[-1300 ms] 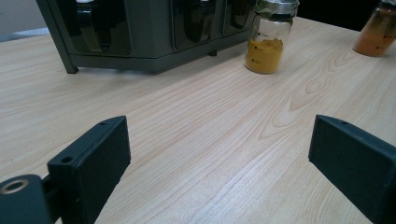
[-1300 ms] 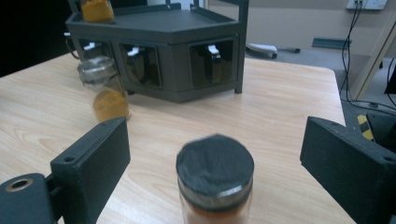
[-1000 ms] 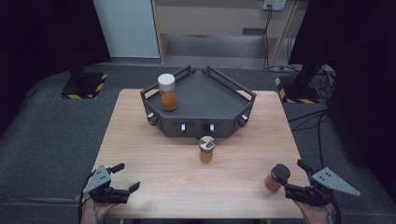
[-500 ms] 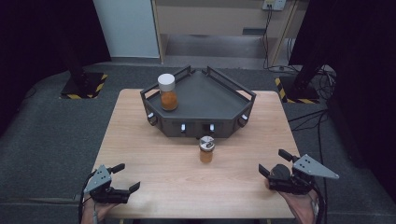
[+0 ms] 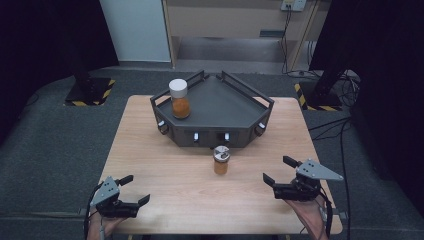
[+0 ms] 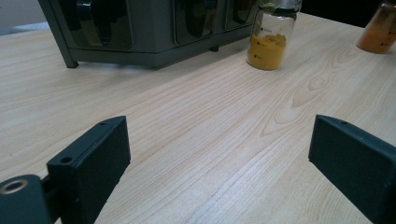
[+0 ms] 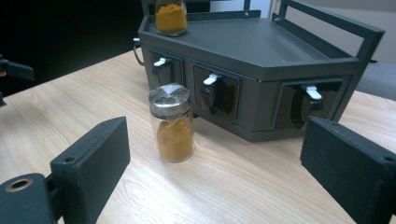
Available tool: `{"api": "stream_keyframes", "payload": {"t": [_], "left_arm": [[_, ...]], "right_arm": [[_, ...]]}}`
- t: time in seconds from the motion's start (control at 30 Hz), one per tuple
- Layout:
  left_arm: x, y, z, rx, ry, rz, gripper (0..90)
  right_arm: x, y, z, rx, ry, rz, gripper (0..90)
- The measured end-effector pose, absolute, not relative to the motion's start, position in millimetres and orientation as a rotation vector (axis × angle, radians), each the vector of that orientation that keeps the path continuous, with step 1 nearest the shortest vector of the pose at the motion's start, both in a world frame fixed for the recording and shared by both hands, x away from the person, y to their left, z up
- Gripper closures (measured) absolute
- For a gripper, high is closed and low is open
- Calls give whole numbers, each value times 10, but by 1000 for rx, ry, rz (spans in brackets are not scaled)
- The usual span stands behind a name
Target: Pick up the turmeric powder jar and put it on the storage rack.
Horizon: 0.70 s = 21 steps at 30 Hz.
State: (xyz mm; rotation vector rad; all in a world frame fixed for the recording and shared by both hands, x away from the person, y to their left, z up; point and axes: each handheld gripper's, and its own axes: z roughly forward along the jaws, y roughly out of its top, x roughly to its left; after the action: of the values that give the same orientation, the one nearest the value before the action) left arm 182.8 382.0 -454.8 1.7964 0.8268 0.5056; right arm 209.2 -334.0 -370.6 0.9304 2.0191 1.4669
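A small glass jar (image 5: 220, 160) (image 7: 172, 125) (image 6: 271, 39) of orange powder with a silver lid stands on the wooden table (image 5: 200, 195), just in front of the dark rack (image 5: 220, 107) (image 7: 261, 56). A bigger white-lidded jar (image 5: 179, 98) (image 7: 171, 17) of orange powder stands on the rack's left corner. My right gripper (image 5: 278, 170) (image 7: 217, 156) is open, right of the silver-lidded jar and aimed at it, with nothing between its pads. At the table's near left my left gripper (image 5: 136, 189) (image 6: 219, 144) rests open and empty. A third jar (image 6: 380, 28) stands off to the right.
The rack's front wall carries several white-tipped knobs (image 7: 212, 84) in dark recesses. Grey carpet surrounds the table, and a stand with a yellow-black base (image 5: 90, 92) sits at the back left. Bare wood lies between the two grippers.
My right gripper has moved left over the jar that stood beside it, which the high view has lost under the hand, and has come closer to the silver-lidded jar. The left gripper has kept still.
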Motion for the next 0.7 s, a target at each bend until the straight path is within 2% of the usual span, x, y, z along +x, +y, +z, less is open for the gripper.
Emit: {"api": "stream_keyframes", "payload": {"t": [0.7], "left_arm": [[1814,3825,-4544,1806,826,515,49]], "right_arm": [[2411,-3064,-3715,912,2095,1510,85]]}}
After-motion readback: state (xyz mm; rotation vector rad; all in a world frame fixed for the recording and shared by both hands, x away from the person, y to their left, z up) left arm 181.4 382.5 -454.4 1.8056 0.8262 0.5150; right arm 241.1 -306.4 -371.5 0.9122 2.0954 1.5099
